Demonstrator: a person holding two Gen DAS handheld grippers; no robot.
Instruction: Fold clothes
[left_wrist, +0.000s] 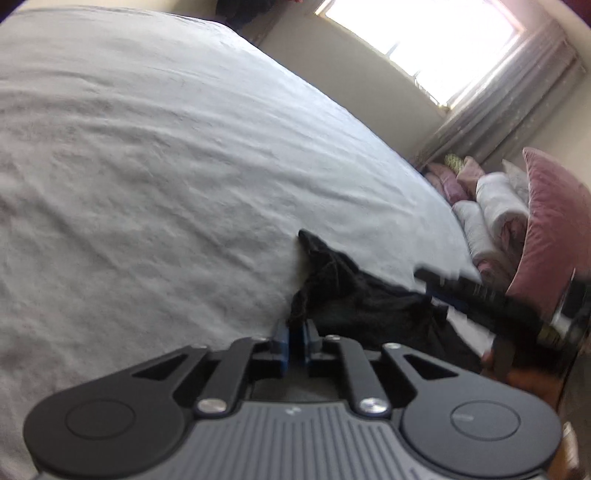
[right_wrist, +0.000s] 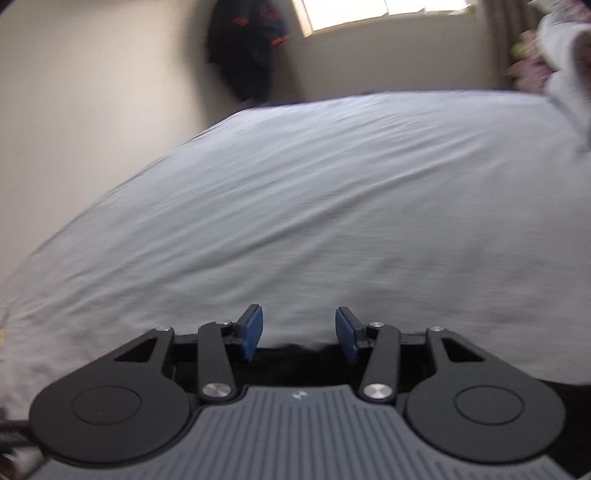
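A crumpled black garment (left_wrist: 354, 295) lies near the edge of the grey bed sheet (left_wrist: 166, 166). My left gripper (left_wrist: 294, 341) sits just behind its near corner. A narrow gap shows between the blue pads (left_wrist: 282, 345), and the cloth's edge reaches the tips without being pinched. In the left wrist view, my right gripper's blurred black frame (left_wrist: 491, 299) crosses the garment's far side, with a hand (left_wrist: 517, 373) behind it. In its own view, my right gripper (right_wrist: 300, 332) stands open over the sheet (right_wrist: 332, 184). Only a dark strip of cloth (right_wrist: 295, 349) shows low between its fingers.
Rolled white bedding (left_wrist: 495, 206) and a pink pillow (left_wrist: 554, 229) pile up past the bed's right end, below a curtain (left_wrist: 517, 96) and a bright window (left_wrist: 424, 40). A dark jacket (right_wrist: 247, 48) hangs on the far wall. White cloth (right_wrist: 565, 55) shows at the upper right.
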